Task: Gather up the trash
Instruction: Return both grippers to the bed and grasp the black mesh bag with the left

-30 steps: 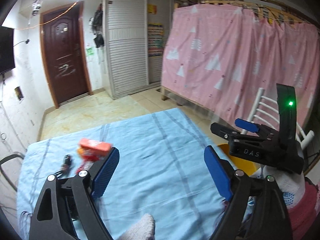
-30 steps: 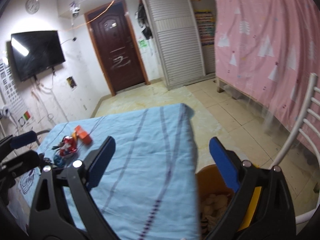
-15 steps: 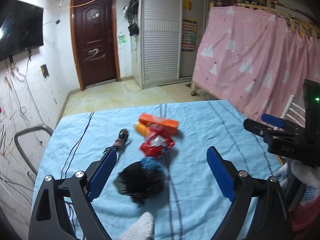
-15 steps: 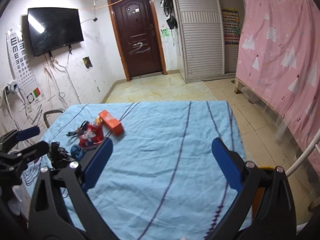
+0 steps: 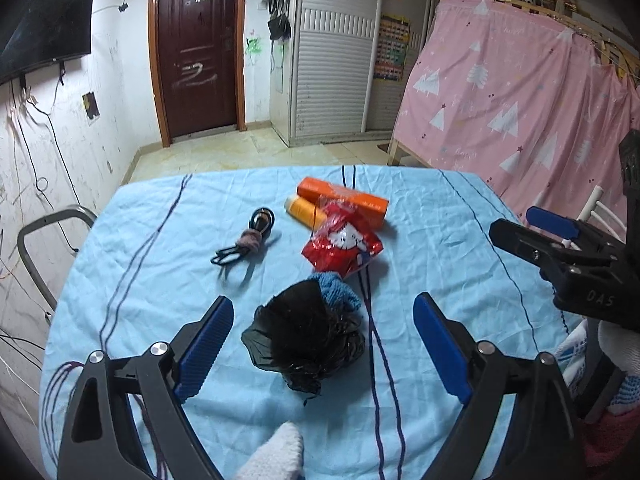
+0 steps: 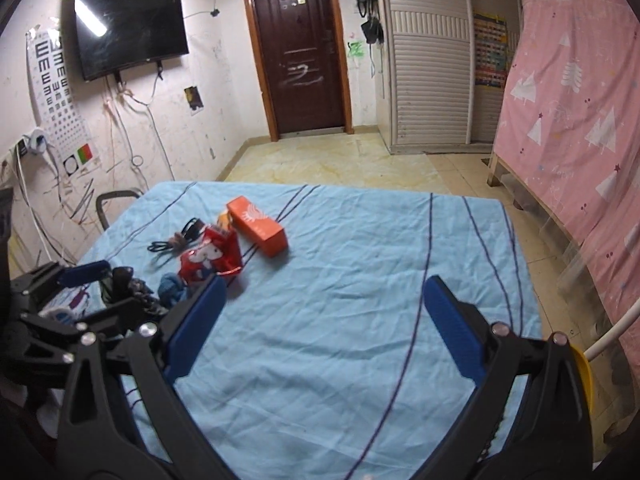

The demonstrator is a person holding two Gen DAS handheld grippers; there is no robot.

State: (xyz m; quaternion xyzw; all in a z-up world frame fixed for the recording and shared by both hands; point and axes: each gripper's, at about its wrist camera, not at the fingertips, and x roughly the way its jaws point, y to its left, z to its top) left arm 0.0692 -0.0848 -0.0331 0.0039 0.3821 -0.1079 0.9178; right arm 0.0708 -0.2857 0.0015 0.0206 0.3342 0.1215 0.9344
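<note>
The left claw [image 5: 320, 344] gapes empty around the black bag [image 5: 306, 340] on the desk [image 5: 440, 240]; the right claw [image 6: 320, 320] hangs open too. The wrapper [image 5: 342, 246], box [image 5: 344, 198] and bag lie uncollected, so little seems done.

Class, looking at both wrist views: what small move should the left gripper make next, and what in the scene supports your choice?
Probably lower the left gripper onto the crumpled black bag and close. Its jaws stand open, empty, either side of the bag, which lies nearest on the blue cloth; the right gripper hangs open over bare cloth.
</note>
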